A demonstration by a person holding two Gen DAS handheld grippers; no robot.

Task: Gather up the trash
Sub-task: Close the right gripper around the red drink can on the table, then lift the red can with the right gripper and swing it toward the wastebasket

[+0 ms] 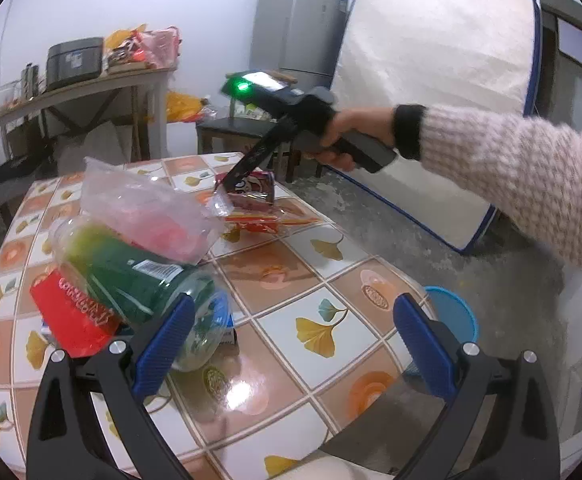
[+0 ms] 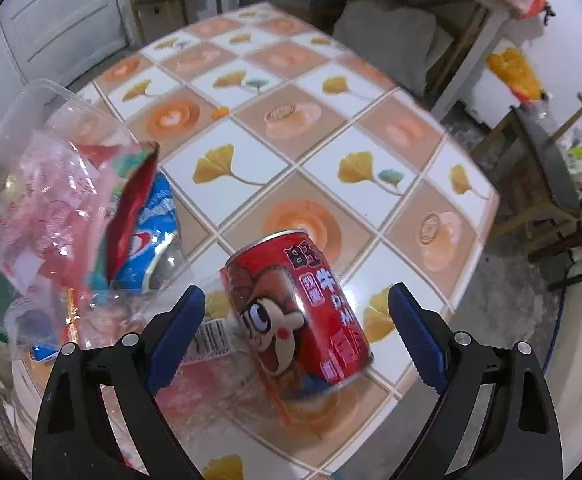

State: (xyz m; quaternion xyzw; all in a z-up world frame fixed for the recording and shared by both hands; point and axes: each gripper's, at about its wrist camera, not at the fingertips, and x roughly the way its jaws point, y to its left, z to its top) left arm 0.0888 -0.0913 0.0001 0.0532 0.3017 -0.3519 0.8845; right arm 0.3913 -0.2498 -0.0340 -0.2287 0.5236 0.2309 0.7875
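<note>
Right wrist view shows the right gripper (image 2: 297, 316) spread wide around a red cartoon-printed metal can (image 2: 299, 308) standing between its untouching jaws, while the left gripper (image 1: 295, 336) hangs unclenched, empty.

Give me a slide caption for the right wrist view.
Open right gripper straddles a red can on the tiled table, beside a trash pile.

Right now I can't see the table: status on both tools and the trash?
Right tool open, straddling red can, not gripping. Left tool open, empty, beside green bottle. Clear plastic wrapper crowds the can.
</note>
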